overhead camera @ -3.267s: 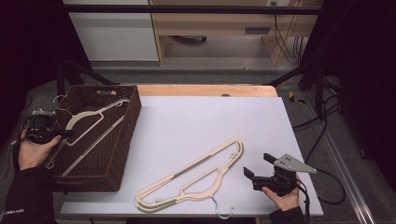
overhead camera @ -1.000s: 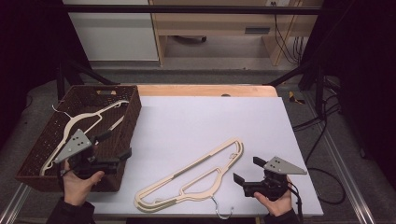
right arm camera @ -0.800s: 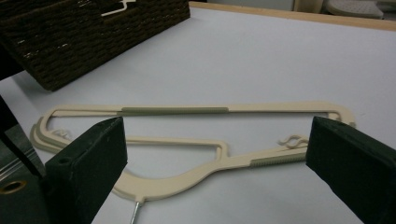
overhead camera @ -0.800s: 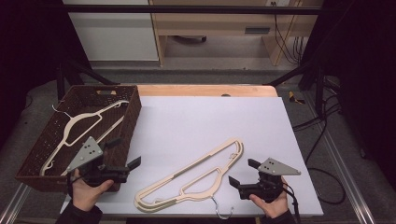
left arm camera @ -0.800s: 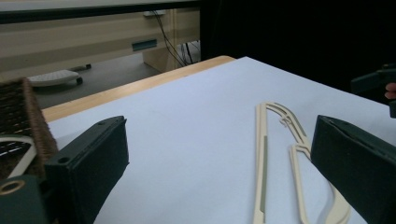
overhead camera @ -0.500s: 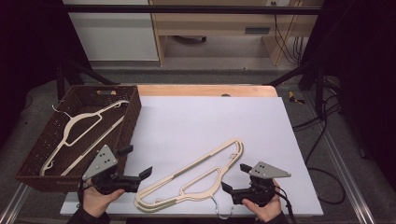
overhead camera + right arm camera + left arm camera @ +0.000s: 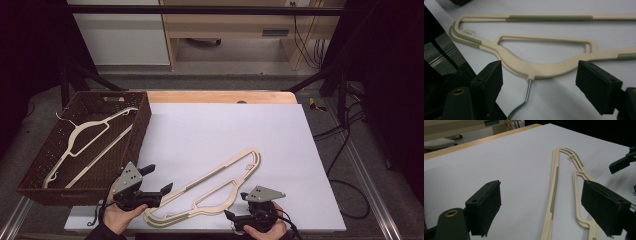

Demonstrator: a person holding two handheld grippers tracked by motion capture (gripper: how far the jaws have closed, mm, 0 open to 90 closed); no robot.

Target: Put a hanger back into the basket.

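The stacked cream hangers [image 7: 210, 187] lie flat at the near middle of the white bench [image 7: 210, 130]; the left gripper [image 7: 159, 181], jaws spread and just narrowing, straddles their left end untouched; the right gripper [image 7: 231, 219], likewise spread and narrowing, brackets the wire hook [image 7: 524, 100]; a wicker basket [image 7: 142, 122] sits far left, holding another hanger [image 7: 82, 142].

A wicker basket [image 7: 42, 187] is set on the table's left edge, partly on the white board [image 7: 210, 130], and one hanger [image 7: 80, 145] is laid inside it. A stack of hangers [image 7: 210, 187] is laid on the board's near half, slanted from near left to far right, with its wire hook [image 7: 525, 98] at the near edge. The left gripper [image 7: 157, 181] is held at the stack's left end, just right of the basket; the right gripper [image 7: 231, 217] is held by the hook.
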